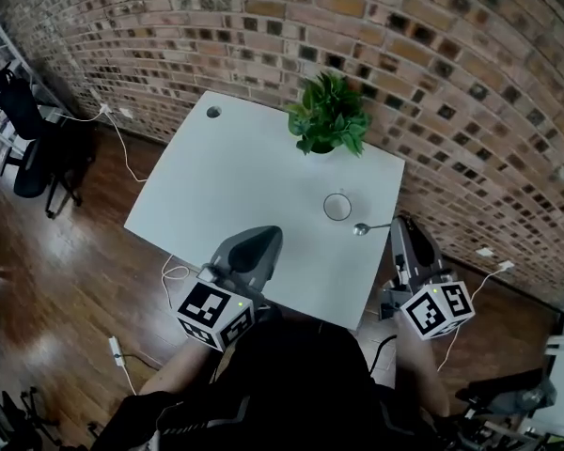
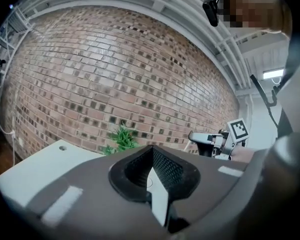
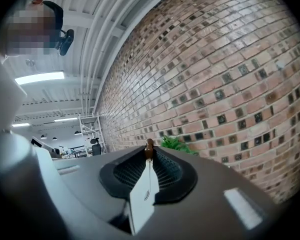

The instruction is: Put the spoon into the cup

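Person's dark-clad torso (image 1: 291, 383) fills the lower edge of the head view, directly under the camera. Left tongs (image 1: 266, 236): closed, tips together and nothing between them, positioned over the near part of the white bench (image 1: 235, 177). Right tongs (image 1: 399, 224): clamped on the handle of the spoon (image 1: 362, 228), at the bench's right edge. The spoon projects leftward from the tips, bowl foremost. The bowl lies just beside the cup (image 1: 337, 206), at its near right, and not inside it. Whether the bowl touches the bench cannot be determined. The cup stands upright on the bench. A potted plant (image 1: 327, 116) stands beyond it, by the brick wall (image 1: 404, 45).
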Demonstrator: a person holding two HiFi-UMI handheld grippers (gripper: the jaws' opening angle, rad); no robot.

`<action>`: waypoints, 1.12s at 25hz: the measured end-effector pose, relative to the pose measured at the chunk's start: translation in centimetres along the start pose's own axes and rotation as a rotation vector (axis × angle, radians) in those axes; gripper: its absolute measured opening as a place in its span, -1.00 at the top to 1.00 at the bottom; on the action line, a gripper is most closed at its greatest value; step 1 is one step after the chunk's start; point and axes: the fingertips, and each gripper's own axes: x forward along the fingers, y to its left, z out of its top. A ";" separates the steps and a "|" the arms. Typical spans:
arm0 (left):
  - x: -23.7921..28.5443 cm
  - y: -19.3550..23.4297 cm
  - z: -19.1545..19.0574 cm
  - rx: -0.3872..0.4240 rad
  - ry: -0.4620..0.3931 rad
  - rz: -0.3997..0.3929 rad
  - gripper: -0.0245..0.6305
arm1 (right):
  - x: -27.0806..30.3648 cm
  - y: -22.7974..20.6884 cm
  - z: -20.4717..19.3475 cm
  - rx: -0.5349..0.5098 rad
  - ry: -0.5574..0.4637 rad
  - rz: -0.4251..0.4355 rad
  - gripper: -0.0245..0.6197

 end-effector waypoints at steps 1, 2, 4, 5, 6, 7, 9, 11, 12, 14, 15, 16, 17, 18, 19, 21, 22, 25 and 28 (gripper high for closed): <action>0.3 -0.2 0.2 0.005 -0.010 -0.003 0.95 | 0.3 -0.4 -0.3 0.003 0.008 -0.002 0.77; 0.5 -0.3 0.2 0.007 -0.014 0.000 0.95 | 0.6 -0.7 -0.7 0.006 0.016 0.000 0.77; 1.3 -0.1 -0.4 -0.004 0.002 0.024 0.95 | 1.4 -1.3 -1.3 0.011 0.027 0.014 0.77; 1.6 0.3 -0.9 -0.012 0.012 0.044 0.95 | 1.8 -1.6 -1.5 0.011 0.029 0.024 0.77; 2.0 0.6 -1.2 -0.020 0.018 0.068 0.95 | 2.3 -2.0 -1.8 0.009 0.032 0.036 0.77; 2.2 0.9 -1.4 -0.028 0.020 0.091 0.95 | 2.7 -2.3 -2.0 0.005 0.036 0.049 0.77; 2.7 0.9 -1.7 -0.040 0.016 0.121 0.95 | 3.2 -3.4 -2.6 -0.005 0.046 0.067 0.77; 3.5 0.8 -2.2 -0.032 0.010 0.134 0.95 | 3.8 -4.9 -3.3 0.014 0.058 0.055 0.77; 4.1 1.0 -2.6 -0.021 0.010 0.141 0.95 | 4.3 -5.7 -3.6 0.035 0.064 0.042 0.77; 5.1 1.7 -4.0 -0.010 0.028 0.165 0.95 | 5.6 -6.7 -4.7 0.063 0.082 0.034 0.77; 5.4 2.2 -5.0 -0.017 0.048 0.184 0.95 | 6.2 -7.0 -5.6 0.062 0.097 0.038 0.77; 5.7 2.5 -6.2 -0.035 0.069 0.202 0.95 | 6.8 -7.3 -6.5 0.056 0.115 0.042 0.77; 6.0 2.8 -7.2 -0.060 0.087 0.216 0.95 | 7.3 -7.6 -7.4 0.052 0.128 0.045 0.77; 6.3 3.1 -8.0 -0.084 0.101 0.223 0.95 | 7.8 -8.0 -8.1 0.052 0.135 0.048 0.77; 6.5 3.2 -8.7 -0.100 0.113 0.226 0.95 | 8.3 -8.2 -8.7 0.053 0.136 0.053 0.77; 6.9 3.7 -9.6 -0.107 0.138 0.230 0.95 | 9.3 -8.3 -10.0 0.042 0.144 0.070 0.77; 7.0 4.0 -9.9 -0.107 0.147 0.235 0.95 | 9.8 -8.2 -10.7 0.032 0.155 0.078 0.77; 7.4 4.7 -10.7 -0.122 0.161 0.252 0.95 | 10.9 -8.7 -12.8 0.026 0.192 0.078 0.77; 8.0 5.0 -11.3 -0.119 0.175 0.259 0.95 | 11.5 -9.6 -14.7 0.035 0.222 0.061 0.77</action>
